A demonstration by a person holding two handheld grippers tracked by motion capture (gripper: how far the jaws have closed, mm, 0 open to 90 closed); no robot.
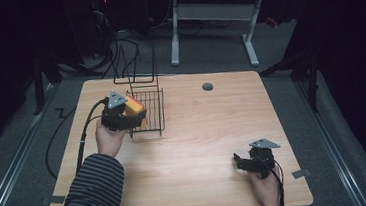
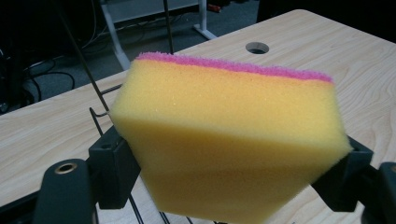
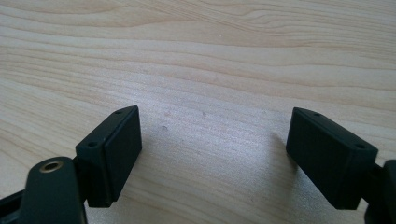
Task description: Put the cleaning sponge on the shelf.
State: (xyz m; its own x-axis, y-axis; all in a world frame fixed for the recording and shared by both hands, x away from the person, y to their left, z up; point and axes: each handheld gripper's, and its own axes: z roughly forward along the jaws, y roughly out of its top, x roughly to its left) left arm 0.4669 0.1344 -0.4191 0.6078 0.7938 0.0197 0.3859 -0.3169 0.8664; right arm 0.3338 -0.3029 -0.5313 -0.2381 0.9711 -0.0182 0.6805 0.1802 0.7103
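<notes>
The left tool grips the sponge right over the rack's left edge; the right tool gapes, far off.

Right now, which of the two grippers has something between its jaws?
The left gripper, by the wire rack: its jaws squeeze a yellow sponge with a pink top. The right gripper rests near the table's front edge, jaws apart with nothing between them.
</notes>
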